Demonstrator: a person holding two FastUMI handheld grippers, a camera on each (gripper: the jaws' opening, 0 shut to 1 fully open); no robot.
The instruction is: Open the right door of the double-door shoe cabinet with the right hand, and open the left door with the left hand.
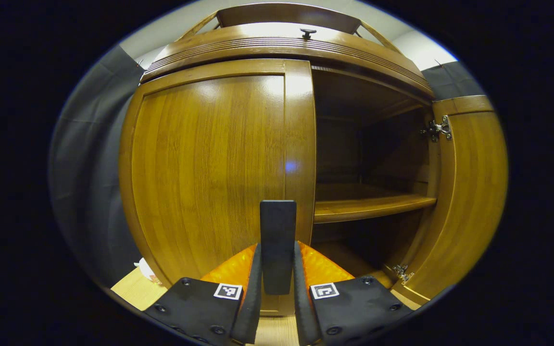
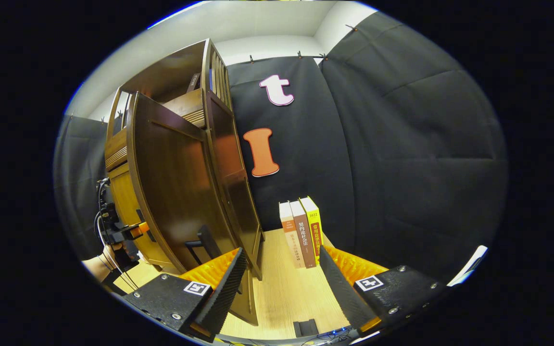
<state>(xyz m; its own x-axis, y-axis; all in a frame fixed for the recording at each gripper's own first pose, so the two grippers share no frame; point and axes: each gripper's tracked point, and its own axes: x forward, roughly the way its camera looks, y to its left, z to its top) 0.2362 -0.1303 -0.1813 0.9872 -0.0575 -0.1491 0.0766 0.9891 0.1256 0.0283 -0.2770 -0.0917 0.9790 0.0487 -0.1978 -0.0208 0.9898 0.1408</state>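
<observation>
Wooden shoe cabinet stands on the counter, its right door swung open, its left door closed. The left claw pinches the left door's black handle. The right claw hangs wide, empty. Next: pull that handle outward.

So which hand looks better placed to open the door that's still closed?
The left gripper: its fingers clamp the black handle of the closed left door. The right gripper hangs open beside the already-open right door.
</observation>
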